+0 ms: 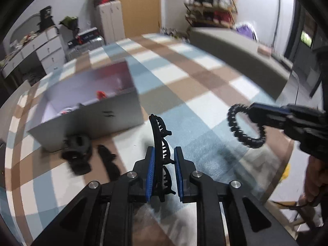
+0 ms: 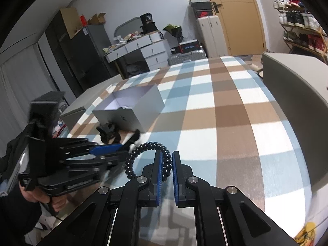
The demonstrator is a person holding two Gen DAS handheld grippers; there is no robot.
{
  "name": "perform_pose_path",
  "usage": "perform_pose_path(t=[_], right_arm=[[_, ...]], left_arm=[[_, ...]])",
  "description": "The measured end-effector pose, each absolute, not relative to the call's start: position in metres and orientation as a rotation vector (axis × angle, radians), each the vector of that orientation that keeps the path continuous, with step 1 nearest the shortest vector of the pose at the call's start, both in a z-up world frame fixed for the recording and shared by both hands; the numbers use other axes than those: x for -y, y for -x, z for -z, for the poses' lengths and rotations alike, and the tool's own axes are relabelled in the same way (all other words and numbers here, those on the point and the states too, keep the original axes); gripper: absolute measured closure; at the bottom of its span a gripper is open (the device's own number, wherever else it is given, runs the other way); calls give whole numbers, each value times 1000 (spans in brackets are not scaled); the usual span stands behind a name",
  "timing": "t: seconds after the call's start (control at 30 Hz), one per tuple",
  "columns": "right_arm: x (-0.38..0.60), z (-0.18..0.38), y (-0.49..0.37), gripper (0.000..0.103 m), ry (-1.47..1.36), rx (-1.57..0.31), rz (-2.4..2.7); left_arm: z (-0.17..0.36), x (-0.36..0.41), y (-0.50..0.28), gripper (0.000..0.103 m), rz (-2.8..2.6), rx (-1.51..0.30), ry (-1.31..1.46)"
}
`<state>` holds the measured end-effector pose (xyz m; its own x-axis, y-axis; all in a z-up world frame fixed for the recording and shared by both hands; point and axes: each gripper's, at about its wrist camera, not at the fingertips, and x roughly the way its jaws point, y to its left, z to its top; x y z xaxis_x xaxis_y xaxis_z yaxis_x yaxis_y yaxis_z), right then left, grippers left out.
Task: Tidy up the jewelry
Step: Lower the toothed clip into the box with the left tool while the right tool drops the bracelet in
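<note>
Hair clip (image 1: 162,153), long and black, stands between the blue pads of our left gripper (image 1: 163,164), which pinches it. Our right gripper (image 2: 165,164) squeezes a black coil hair tie (image 2: 147,155). Both hang above the checked bedspread (image 2: 225,123). Near its left edge we see a grey box (image 1: 92,110), two more black clips just beside it.

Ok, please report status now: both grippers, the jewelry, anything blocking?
Left hand-held gripper shut on hair clip. Right hand-held gripper shut on beaded bracelet. Box open, unobstructed.
</note>
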<state>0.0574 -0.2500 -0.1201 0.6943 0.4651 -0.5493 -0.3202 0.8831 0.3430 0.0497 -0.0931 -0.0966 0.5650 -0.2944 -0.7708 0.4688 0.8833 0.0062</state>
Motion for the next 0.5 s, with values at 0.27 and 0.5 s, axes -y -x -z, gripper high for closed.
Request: perform_pose_path(t=[0.27,0.5], right_arm=[[224,88,-85,94,-248,-625,-533],[184,59,-125,94,-241,-576,-627]], left_arm=[[42,43,-46,89,354,-701,-104],[24,17,-74,89,291,-638,-48]])
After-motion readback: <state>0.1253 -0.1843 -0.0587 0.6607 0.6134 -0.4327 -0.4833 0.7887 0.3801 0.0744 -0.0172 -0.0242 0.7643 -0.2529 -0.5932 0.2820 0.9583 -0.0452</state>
